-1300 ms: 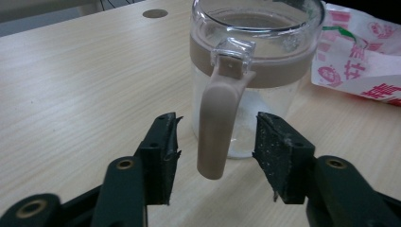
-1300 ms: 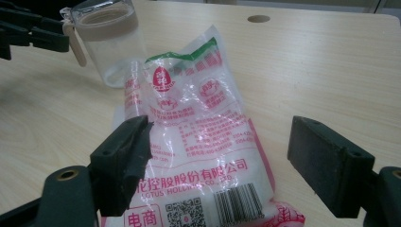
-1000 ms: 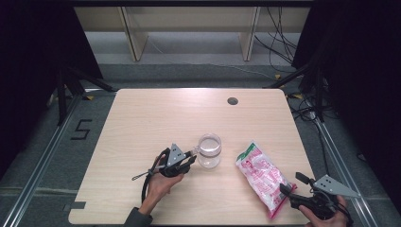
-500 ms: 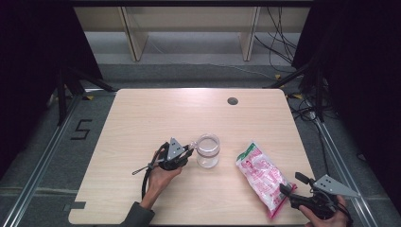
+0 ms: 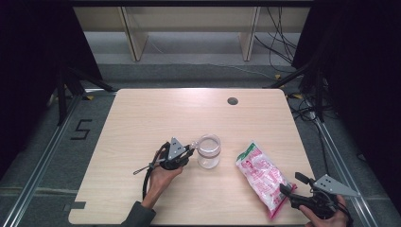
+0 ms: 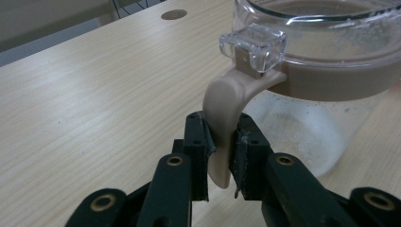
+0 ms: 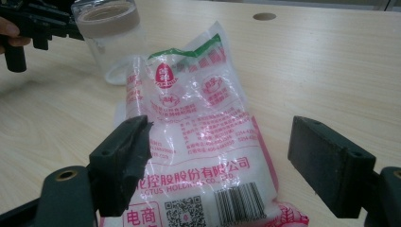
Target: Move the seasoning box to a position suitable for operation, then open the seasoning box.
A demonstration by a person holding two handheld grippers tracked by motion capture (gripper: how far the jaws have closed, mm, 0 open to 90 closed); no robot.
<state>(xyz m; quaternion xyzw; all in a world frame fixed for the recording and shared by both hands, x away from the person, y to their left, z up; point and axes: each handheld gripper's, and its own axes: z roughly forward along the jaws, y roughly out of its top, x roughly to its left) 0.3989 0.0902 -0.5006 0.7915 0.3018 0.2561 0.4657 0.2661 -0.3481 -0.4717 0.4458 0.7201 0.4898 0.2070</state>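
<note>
1. The left gripper (image 6: 221, 153) has its two black jaws pressed narrow on the beige latch handle (image 6: 222, 113) of a clear jar (image 6: 326, 94); the handle sits squeezed between the pads and curves up to the beige band round the jar's neck.
2. A clear plastic tab (image 6: 253, 41) sits just above that handle, at the rim of the jar's transparent lid.
3. In the high view the left gripper (image 5: 190, 152) lies low on the table (image 5: 156, 118), pointing right at the jar (image 5: 209, 151), which stands upright near the middle of the table's near half. A hand (image 5: 161, 177) holds the gripper from behind, and a dark cable (image 5: 144, 170) loops out from it toward the table's left.
4. The right gripper (image 7: 215, 165) has its jaws spread wide, one to each side of the near end of a bag (image 7: 198, 142); whether either pad touches the bag I cannot tell.
5. The bag is clear plastic with red and pink print, a green band at its far end and a barcode near the jaws. It lies flat on the table and holds something white.
6. In the high view the bag (image 5: 262, 176) lies slanted, right of the jar and apart from it, its near end at the right gripper (image 5: 285, 191) by the table's near right corner.
7. The right gripper view shows the jar (image 7: 113, 38) beyond the bag's far end.
8. A round dark hole (image 5: 232, 100) sits in the tabletop toward its far edge.
</note>
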